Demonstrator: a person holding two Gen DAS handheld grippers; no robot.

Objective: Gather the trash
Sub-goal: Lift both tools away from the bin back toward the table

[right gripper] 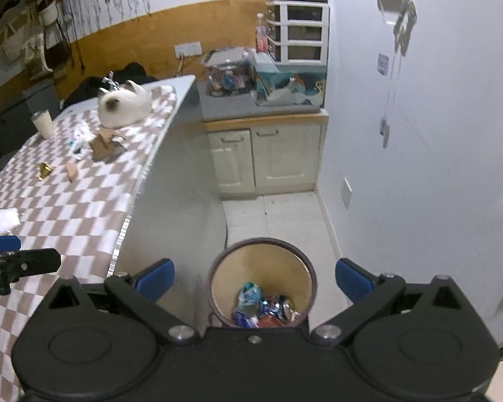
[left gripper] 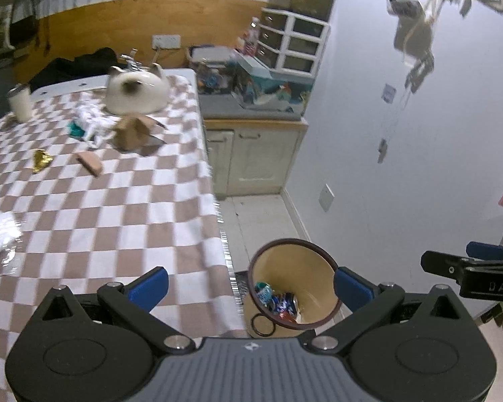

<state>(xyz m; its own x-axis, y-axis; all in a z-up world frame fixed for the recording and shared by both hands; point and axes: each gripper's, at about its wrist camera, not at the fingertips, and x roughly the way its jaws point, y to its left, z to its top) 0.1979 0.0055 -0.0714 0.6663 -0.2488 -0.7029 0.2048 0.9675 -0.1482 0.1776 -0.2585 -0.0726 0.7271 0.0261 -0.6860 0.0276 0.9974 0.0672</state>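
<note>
Your left gripper (left gripper: 249, 288) has its jaws wide apart and nothing between them; its blue fingertips (left gripper: 151, 286) stand over the edge of the checked tablecloth (left gripper: 117, 207) on one side and over the bin on the other. Your right gripper (right gripper: 255, 279) is the same — jaws spread, empty — and it hangs directly above the trash bin (right gripper: 313, 278), which stands on the floor just beside the table.

Inside the bin you can see the collected trash (right gripper: 265, 308): a crushed can and some blue and red wrappers lying at the bottom. In the left wrist view the bin (left gripper: 318, 268) looks tilted, but this may be only the lens.

On the table some pieces are not yet collected. A gold wrapper (left gripper: 41, 160) lies near a small tan piece (left gripper: 90, 162), apart from each other. Farther back a crumpled brown paper bag (left gripper: 132, 132) sits just beside a white and teal wrapper (left gripper: 84, 124). Behind them is a white cat-shaped ceramic pot (left gripper: 137, 92), and a white cup (left gripper: 20, 102) stands well to the left. At the near left edge a clear plastic bag (left gripper: 0, 234) lies on the cloth, blurred.
</note>
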